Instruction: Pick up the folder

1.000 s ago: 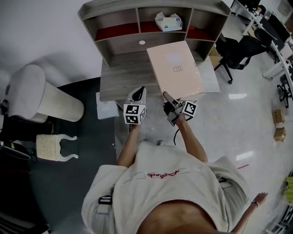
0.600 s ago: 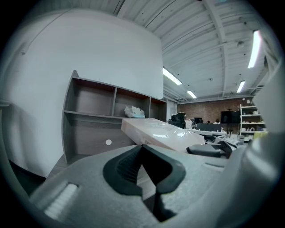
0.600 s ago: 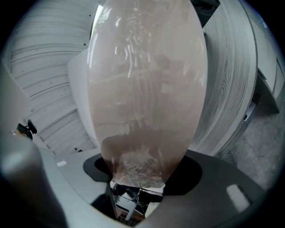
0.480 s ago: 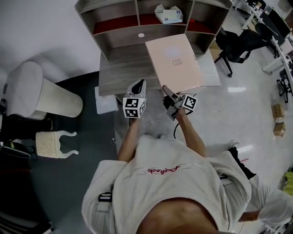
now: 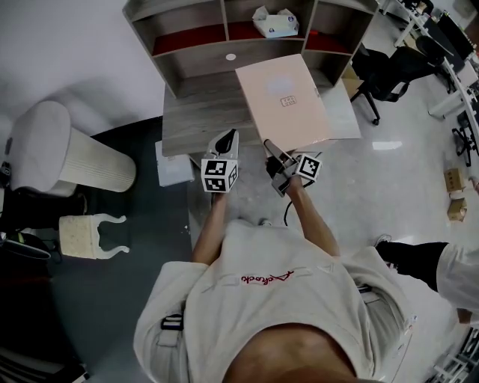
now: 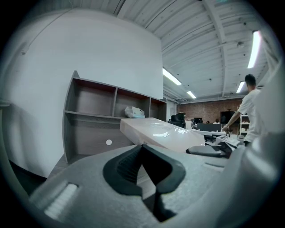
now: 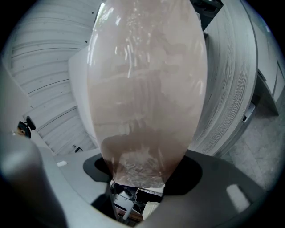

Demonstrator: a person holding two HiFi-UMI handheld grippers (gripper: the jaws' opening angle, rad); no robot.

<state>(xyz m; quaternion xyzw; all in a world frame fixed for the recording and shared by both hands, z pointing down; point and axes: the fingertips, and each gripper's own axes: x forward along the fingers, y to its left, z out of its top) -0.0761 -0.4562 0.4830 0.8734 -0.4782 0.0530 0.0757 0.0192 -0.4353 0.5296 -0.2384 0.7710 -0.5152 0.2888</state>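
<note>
The folder [image 5: 284,97] is a large pale pink one wrapped in clear film. It hangs tilted above the grey wooden desk [image 5: 198,120], with its near corner clamped in my right gripper [image 5: 268,144], which is shut on it. In the right gripper view the folder [image 7: 147,89] rises from between the jaws [image 7: 138,180] and fills the middle. My left gripper [image 5: 230,136] points at the desk's front edge, left of the folder, shut and holding nothing. In the left gripper view the folder [image 6: 156,133] slants beyond the closed tips [image 6: 142,147].
A hutch with open shelves [image 5: 194,34] stands at the desk's back, with a tissue packet [image 5: 275,21] on one shelf. A white sheet [image 5: 346,116] lies at the desk's right. A white ribbed bin [image 5: 75,161], a small stool [image 5: 90,238], office chairs [image 5: 389,78] and another person [image 5: 449,273] surround me.
The folder has drifted slightly left and back in my right gripper. Another person has come into view at the lower right. Both grippers have stayed nearly in place.
</note>
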